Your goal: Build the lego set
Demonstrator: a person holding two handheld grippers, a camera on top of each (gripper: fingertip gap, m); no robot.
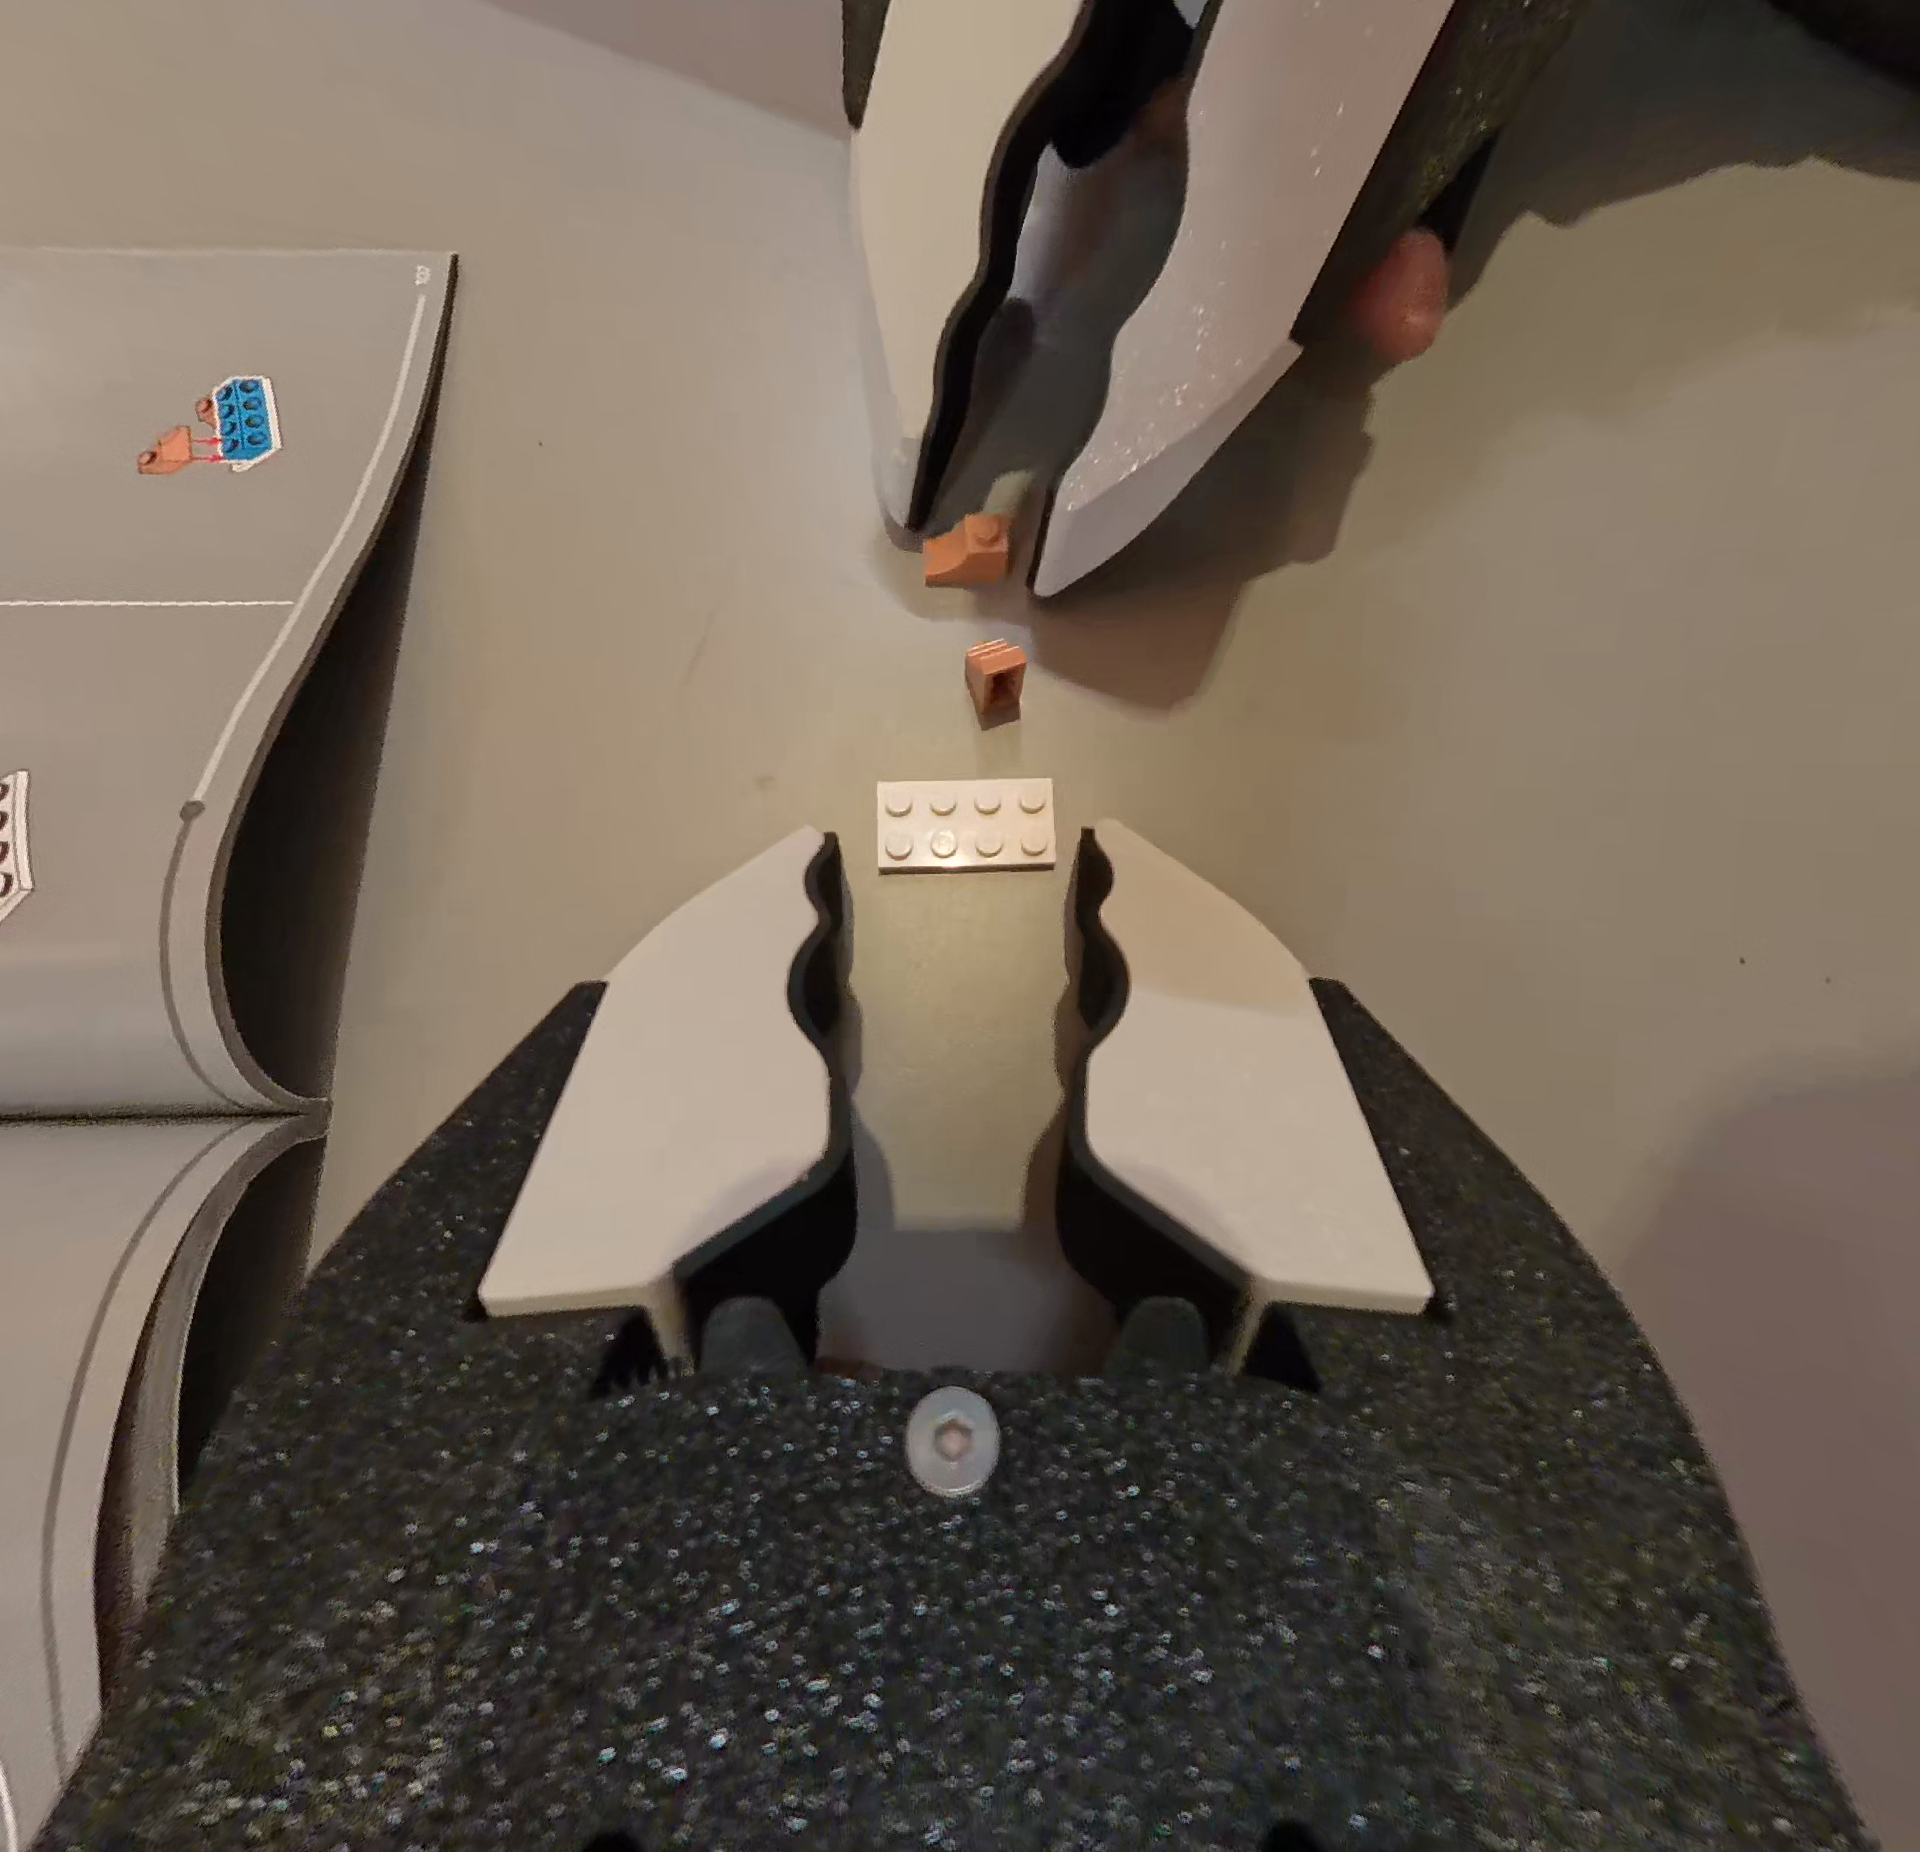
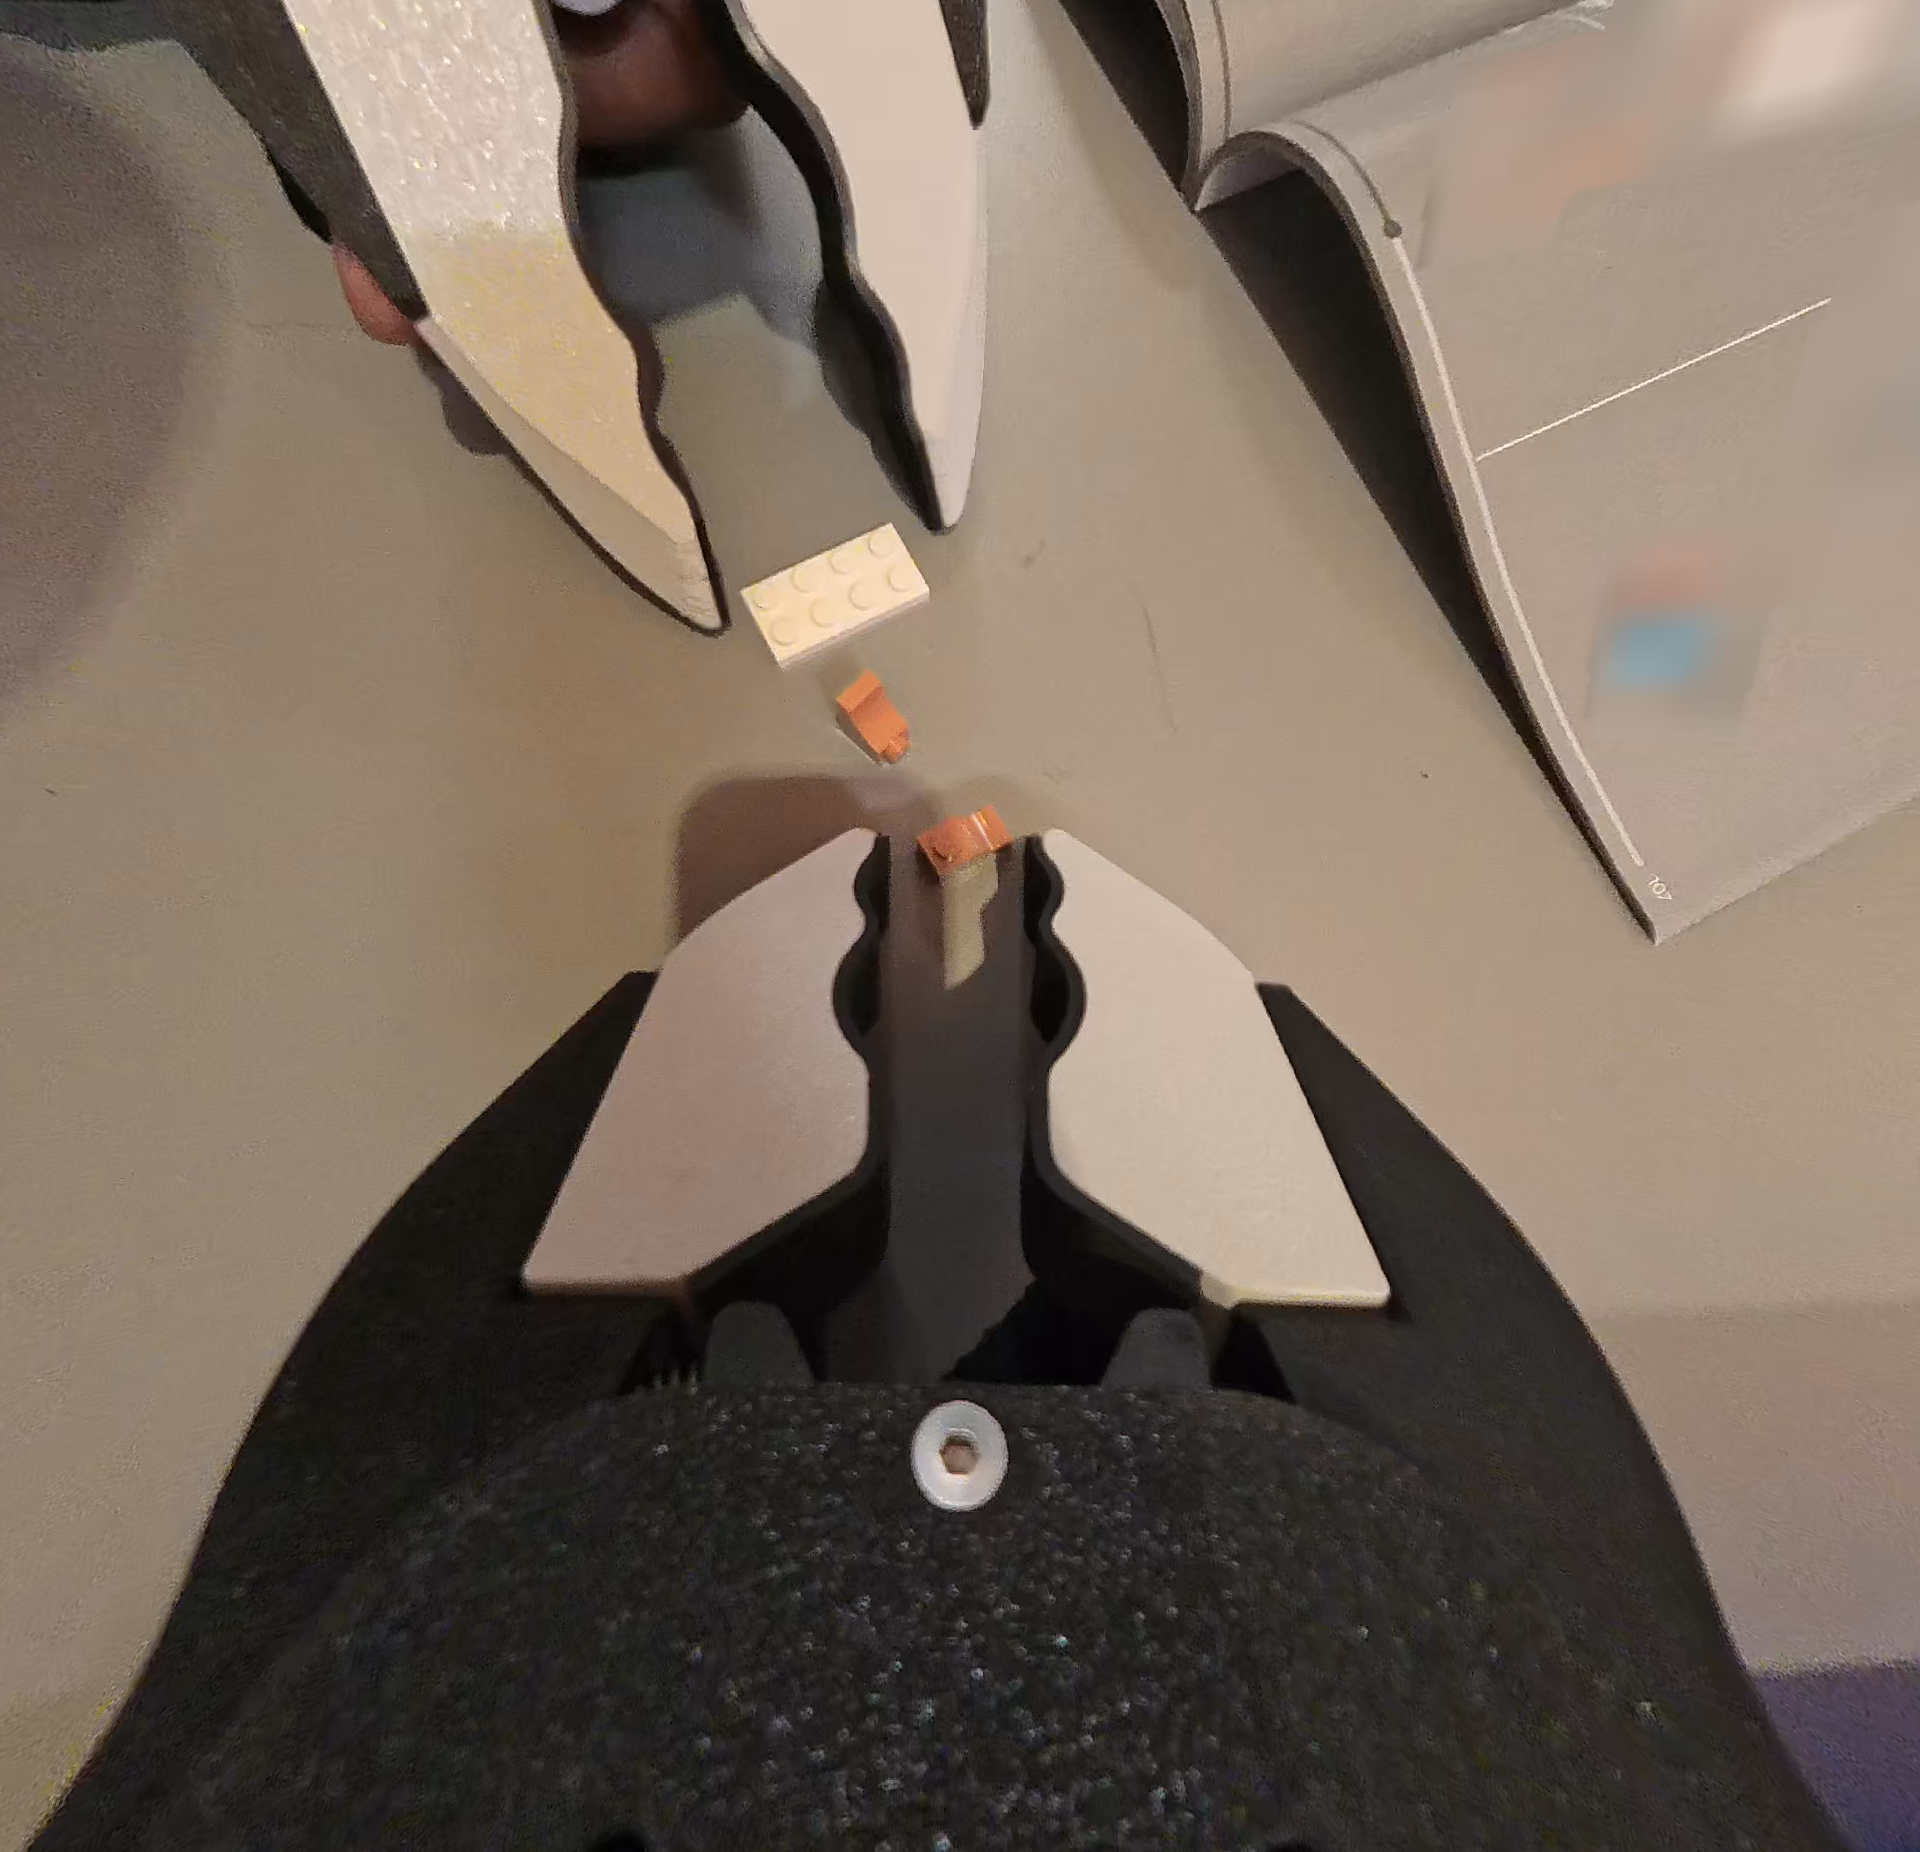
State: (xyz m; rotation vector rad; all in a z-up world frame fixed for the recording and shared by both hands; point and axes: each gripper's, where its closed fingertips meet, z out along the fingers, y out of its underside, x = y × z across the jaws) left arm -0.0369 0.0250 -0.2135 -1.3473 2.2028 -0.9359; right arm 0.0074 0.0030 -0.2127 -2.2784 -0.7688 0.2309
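Observation:
A white 2x4 plate [image 1: 964, 826] lies flat on the beige table, just past the tips of my left gripper [image 1: 958, 852], which is open and empty. Beyond it lie two small orange pieces: the nearer one [image 1: 994, 680] lies on its side, and the farther one [image 1: 966, 550] sits between the tips of my right gripper [image 1: 977, 550]. In the right wrist view my right gripper [image 2: 954, 841] is open around that orange piece [image 2: 964, 834], low at the table. The second orange piece [image 2: 873, 727], the plate [image 2: 836, 607] and the left gripper [image 2: 826, 571] lie beyond.
An open grey instruction booklet [image 1: 208, 659] lies left of the parts; it also shows in the right wrist view [image 2: 1558, 452]. A person's fingertip [image 1: 1403, 285] shows behind the right gripper. The two grippers face each other closely over the parts. The grippers' ends are close to 6 centimetres from one another.

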